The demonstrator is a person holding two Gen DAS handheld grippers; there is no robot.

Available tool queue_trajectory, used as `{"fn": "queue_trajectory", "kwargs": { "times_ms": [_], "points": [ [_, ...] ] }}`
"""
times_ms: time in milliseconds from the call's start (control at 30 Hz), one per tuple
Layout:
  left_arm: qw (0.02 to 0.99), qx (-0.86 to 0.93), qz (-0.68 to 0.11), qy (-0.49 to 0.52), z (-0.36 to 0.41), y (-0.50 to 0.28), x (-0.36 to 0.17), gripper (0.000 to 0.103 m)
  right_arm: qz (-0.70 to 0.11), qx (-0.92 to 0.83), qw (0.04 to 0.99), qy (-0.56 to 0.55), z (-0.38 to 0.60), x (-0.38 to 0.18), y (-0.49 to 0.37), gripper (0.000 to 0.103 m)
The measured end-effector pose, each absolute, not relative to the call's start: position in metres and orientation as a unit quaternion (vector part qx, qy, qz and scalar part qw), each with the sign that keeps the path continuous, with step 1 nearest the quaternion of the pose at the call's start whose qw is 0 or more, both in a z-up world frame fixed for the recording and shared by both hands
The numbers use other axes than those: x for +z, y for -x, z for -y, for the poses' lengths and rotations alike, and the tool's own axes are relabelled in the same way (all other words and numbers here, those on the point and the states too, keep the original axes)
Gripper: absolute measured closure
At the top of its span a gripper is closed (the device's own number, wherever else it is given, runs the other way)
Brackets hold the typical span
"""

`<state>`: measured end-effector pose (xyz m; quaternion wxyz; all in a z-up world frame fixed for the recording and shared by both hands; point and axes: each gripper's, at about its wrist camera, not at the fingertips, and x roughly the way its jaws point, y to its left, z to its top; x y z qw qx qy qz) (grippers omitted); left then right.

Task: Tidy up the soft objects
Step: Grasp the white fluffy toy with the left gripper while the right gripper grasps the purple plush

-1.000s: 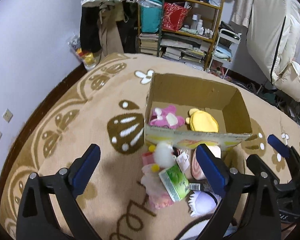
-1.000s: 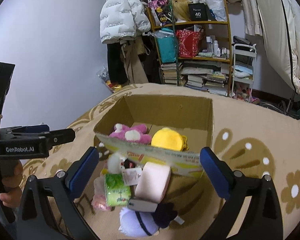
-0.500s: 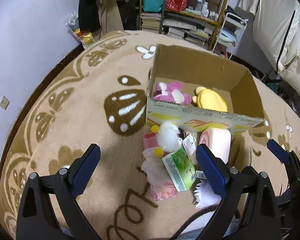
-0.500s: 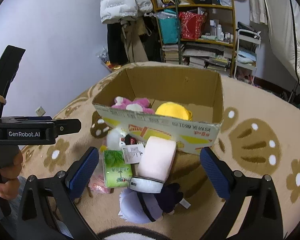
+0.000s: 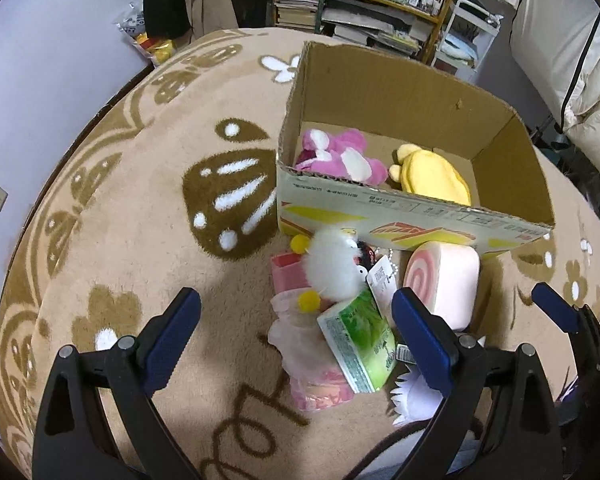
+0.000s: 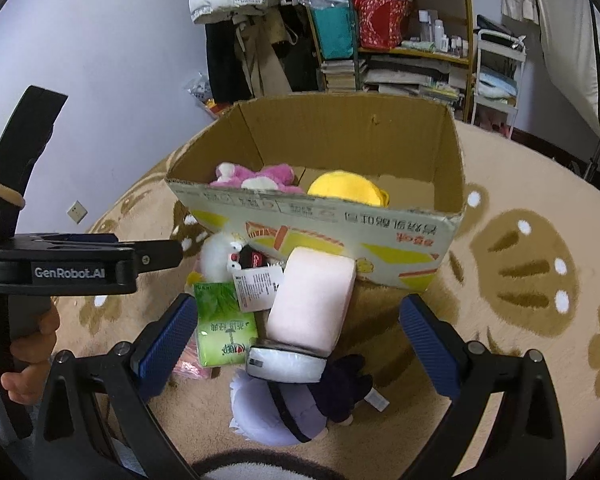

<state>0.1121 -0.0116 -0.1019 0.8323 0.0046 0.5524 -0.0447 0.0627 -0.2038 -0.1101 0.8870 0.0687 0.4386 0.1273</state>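
An open cardboard box (image 5: pixel 416 216) (image 6: pixel 324 220) stands on the carpet and holds a pink plush (image 5: pixel 336 156) (image 6: pixel 256 174) and a yellow plush (image 5: pixel 432 176) (image 6: pixel 346 188). In front of it lies a pile: a pink roll cushion (image 5: pixel 444 280) (image 6: pixel 310 304), a white fluffy toy (image 5: pixel 334 266) (image 6: pixel 218 256), a green tissue pack (image 5: pixel 360 344) (image 6: pixel 224 326), pink bags (image 5: pixel 304 356) and a white-and-dark plush (image 6: pixel 296 412). My left gripper (image 5: pixel 296 334) is open and empty above the pile. My right gripper (image 6: pixel 298 334) is open and empty around the roll cushion's near end.
A beige patterned carpet (image 5: pixel 140 216) covers the floor. A shelf (image 6: pixel 396 40) of books and bags, hanging coats (image 6: pixel 236 20) and a white cart (image 6: pixel 496 80) stand behind the box. The left gripper's body (image 6: pixel 72 268) shows in the right wrist view.
Both grippers have moved forward and lower toward the pile and box. The objects look larger. Both stay open and empty.
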Motion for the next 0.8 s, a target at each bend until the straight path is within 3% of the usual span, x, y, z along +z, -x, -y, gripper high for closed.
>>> {"fn": "queue_trajectory", "kwargs": {
  "times_ms": [100,267,433,500,733,767,800],
  "points": [
    [0.828,-0.044,-0.559,-0.007,0.013,-0.117,-0.110,0.007,-0.450,0.133,0.880,-0.074,0.201,-0.115,-0.063,0.000],
    [0.827,-0.056,-0.559,-0.003,0.017,-0.126,-0.118,0.007,-0.474,0.146,0.865,-0.083,0.199,-0.125,-0.064,0.016],
    [0.827,-0.071,-0.558,-0.013,0.026,-0.134,-0.126,0.008,-0.500,0.156,0.845,-0.102,0.199,-0.138,-0.068,0.050],
    [0.826,-0.075,-0.559,-0.016,0.029,-0.137,-0.130,0.008,-0.506,0.155,0.842,-0.106,0.201,-0.142,-0.068,0.054],
    [0.814,-0.080,-0.575,-0.005,0.031,-0.150,-0.149,0.022,-0.505,0.162,0.840,-0.117,0.205,-0.143,-0.072,0.055],
    [0.813,-0.080,-0.577,-0.002,0.031,-0.151,-0.151,0.027,-0.503,0.163,0.840,-0.116,0.206,-0.143,-0.072,0.058],
    [0.809,-0.082,-0.582,0.003,0.030,-0.153,-0.154,0.029,-0.501,0.168,0.841,-0.117,0.206,-0.142,-0.072,0.072]
  ]
}}
